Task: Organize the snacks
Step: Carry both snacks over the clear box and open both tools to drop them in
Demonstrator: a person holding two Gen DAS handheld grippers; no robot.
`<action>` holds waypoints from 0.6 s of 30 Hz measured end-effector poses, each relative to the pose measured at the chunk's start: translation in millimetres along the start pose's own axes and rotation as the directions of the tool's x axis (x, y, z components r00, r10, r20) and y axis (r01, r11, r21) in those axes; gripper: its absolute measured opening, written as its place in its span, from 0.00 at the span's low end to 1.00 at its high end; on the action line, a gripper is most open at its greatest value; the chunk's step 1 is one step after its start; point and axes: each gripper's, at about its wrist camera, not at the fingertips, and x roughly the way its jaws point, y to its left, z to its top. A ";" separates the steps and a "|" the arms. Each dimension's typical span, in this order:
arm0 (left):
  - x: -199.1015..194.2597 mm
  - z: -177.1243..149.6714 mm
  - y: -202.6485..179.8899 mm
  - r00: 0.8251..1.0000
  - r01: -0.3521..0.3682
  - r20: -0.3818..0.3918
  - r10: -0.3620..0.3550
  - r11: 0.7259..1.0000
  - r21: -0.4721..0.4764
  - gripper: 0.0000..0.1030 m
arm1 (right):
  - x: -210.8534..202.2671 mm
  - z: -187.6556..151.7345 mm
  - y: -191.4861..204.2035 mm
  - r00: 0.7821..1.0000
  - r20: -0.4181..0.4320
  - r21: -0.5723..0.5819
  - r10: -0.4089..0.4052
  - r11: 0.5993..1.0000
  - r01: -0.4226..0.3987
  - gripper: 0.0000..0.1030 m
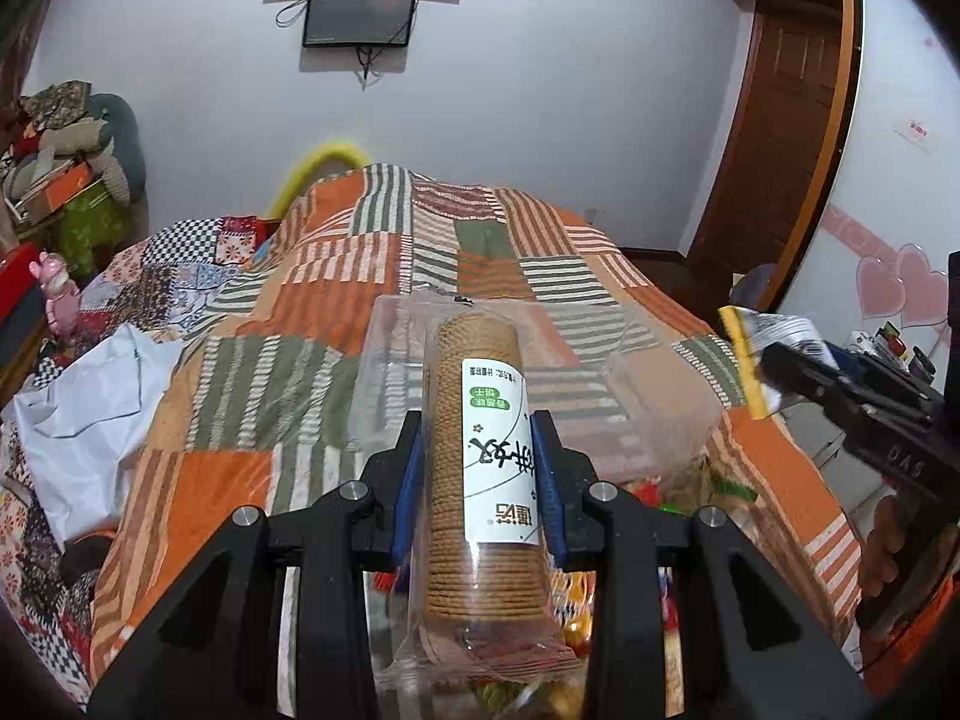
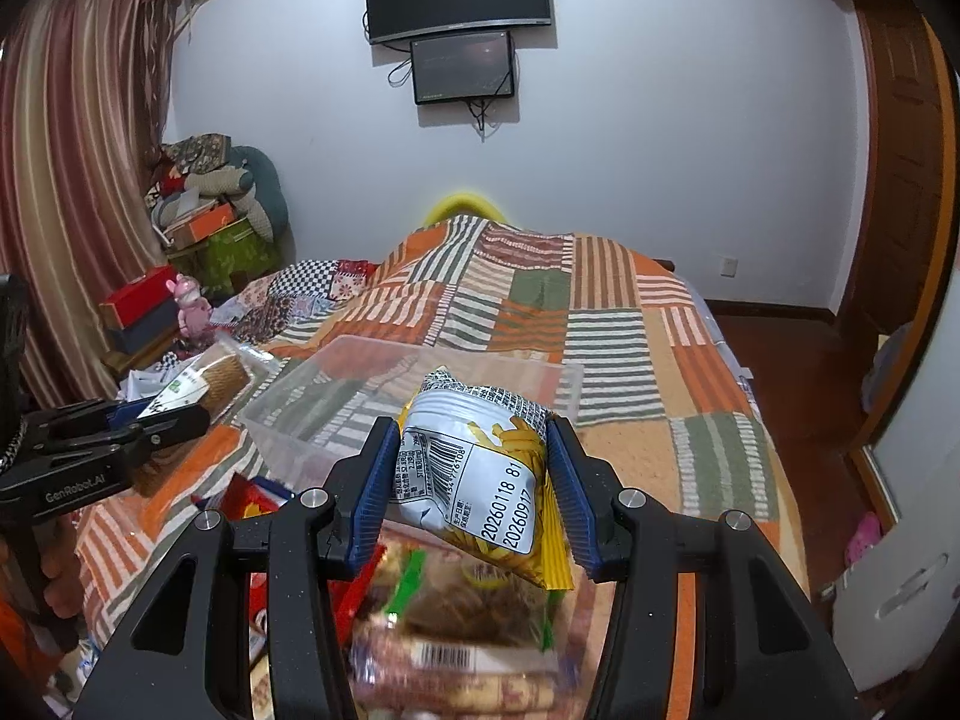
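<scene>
left gripper (image 1: 483, 474) clamps a biscuit sleeve (image 1: 480, 468), long axis toward twelve o'clock. right gripper (image 2: 474, 480) grips a chip bag (image 2: 474, 468). clear plastic bin (image 2: 336, 420) lies at twelve o'clock of both, on the bedspread (image 2: 600, 324).

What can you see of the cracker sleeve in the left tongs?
The cracker sleeve is a long stack of thin round brown crackers in clear, glossy plastic wrap with crimped ends. A white label with green and black print runs along it. It points away from the camera, along the fingers. The left tongs are shut on it, blue pads pressing both its sides at mid-length. It hangs above the quilt, its far end in front of the clear bin.
</scene>
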 end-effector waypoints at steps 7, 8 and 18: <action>28.5 18.7 -5.5 1.000 0.015 -0.027 -0.015 1.000 0.006 0.33 | 24.3 10.1 -2.7 1.000 -0.027 -0.013 0.006 1.000 -0.007 0.45; 33.5 21.2 -5.6 0.999 0.016 -0.034 -0.016 1.000 0.008 0.33 | 28.8 11.1 -3.5 0.999 -0.034 -0.014 0.008 1.000 -0.009 0.45; 81.0 37.4 7.2 0.994 0.021 -0.106 -0.024 0.999 -0.033 0.33 | 64.1 13.8 -7.3 0.995 -0.103 -0.036 0.016 0.999 -0.020 0.45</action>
